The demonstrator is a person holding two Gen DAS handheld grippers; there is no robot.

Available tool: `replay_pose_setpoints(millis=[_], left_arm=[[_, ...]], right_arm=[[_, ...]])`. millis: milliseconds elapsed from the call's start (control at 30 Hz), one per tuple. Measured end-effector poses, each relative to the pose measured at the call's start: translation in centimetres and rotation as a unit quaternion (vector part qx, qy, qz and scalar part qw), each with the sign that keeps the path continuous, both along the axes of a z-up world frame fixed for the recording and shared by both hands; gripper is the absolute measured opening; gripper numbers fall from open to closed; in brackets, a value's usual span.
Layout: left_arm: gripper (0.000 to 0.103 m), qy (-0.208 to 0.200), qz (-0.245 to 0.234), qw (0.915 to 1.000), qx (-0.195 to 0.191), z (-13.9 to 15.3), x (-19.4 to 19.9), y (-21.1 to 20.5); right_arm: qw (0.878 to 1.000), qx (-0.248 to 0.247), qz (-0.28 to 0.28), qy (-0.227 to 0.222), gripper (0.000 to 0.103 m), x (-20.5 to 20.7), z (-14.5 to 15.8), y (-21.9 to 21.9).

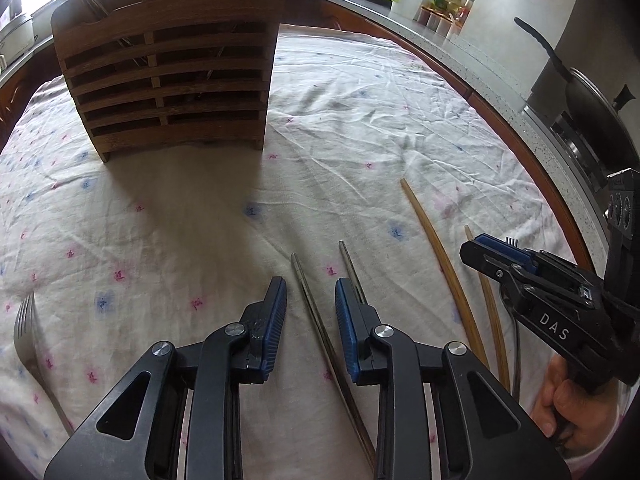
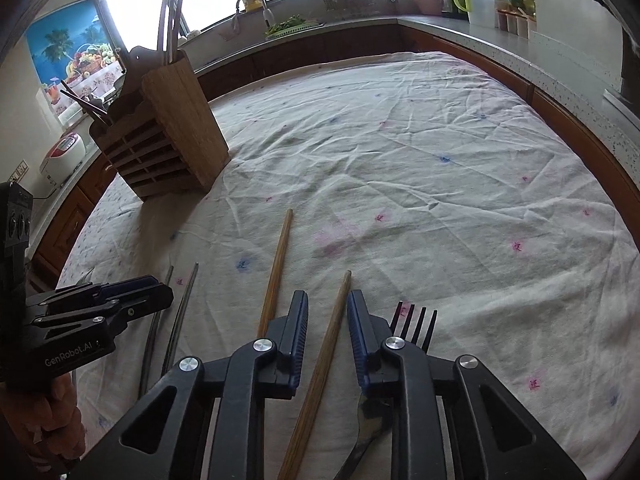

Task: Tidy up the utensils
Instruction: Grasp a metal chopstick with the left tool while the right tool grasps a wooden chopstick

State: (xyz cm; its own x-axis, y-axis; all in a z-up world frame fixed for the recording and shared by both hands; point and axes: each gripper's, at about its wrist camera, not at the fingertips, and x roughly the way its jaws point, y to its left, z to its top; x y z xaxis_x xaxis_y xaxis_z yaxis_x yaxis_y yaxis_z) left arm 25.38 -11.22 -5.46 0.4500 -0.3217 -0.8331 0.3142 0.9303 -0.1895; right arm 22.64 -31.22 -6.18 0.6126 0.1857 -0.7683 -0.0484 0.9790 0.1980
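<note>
Both our grippers hang over the floral white tablecloth, fingers spread, pinching nothing: left gripper straddles a thin metal chopstick, right gripper straddles a brown wooden chopstick. Dark metal fork just right of it. Slatted wooden utensil holder stands well apart.

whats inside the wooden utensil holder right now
The wooden utensil holder has several long dark handles standing out of its top, and a few more lean out at its left end. Their lower ends are hidden behind the slatted front, so I cannot tell which utensils they are.
</note>
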Motion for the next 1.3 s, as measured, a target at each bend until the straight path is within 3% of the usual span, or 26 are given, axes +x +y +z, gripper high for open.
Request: replay_pose_setpoints(millis=[100, 200, 333, 500, 667, 800, 867, 933, 1300], left_arm=[[0.023, 0.003, -0.001, 1.0, 0.003, 0.0, 0.3, -0.2], [0.014, -0.009, -0.007, 0.9996, 0.026, 0.0, 0.2, -0.6], [0.009, -0.02, -0.025, 0.9988, 0.036, -0.1, 0.0, -0.3], [0.01, -0.012, -0.037, 0.9977, 0.056, 0.1, 0.0, -0.3], [0.01, -0.033, -0.044, 0.9946, 0.088, 0.1, -0.2, -1.5], [0.007, -0.035, -0.045, 0.9948, 0.084, 0.1, -0.2, -1.3], [0.005, -0.032, -0.045, 0.9952, 0.081, 0.3, -0.3, -1.2], [0.003, -0.033, -0.044, 0.996, 0.07, 0.6, -0.7, -0.8], [0.003, -0.08, -0.024, 0.9964, -0.012, 6.2, -4.3, 3.1]], right_arm=[[1.0, -0.012, 0.006, 0.001, 0.021, 0.4, 0.0, 0.3], [1.0, -0.005, 0.007, 0.002, 0.022, 0.6, -0.1, 0.2], [1.0, -0.01, 0.003, -0.001, 0.018, 0.5, -0.1, 0.2], [1.0, -0.001, 0.0, -0.001, 0.016, 0.5, -0.1, 0.0], [1.0, -0.006, 0.0, -0.002, 0.016, 0.4, -0.1, 0.2], [1.0, -0.013, 0.001, -0.003, 0.015, 0.4, 0.0, 0.4], [1.0, -0.007, 0.0, -0.002, 0.008, 0.4, 0.0, 0.3], [1.0, 0.008, 0.0, 0.0, 0.006, 0.1, 0.1, 0.1], [0.998, 0.041, 0.009, -0.036, 0.005, -3.0, 3.6, 0.2]])
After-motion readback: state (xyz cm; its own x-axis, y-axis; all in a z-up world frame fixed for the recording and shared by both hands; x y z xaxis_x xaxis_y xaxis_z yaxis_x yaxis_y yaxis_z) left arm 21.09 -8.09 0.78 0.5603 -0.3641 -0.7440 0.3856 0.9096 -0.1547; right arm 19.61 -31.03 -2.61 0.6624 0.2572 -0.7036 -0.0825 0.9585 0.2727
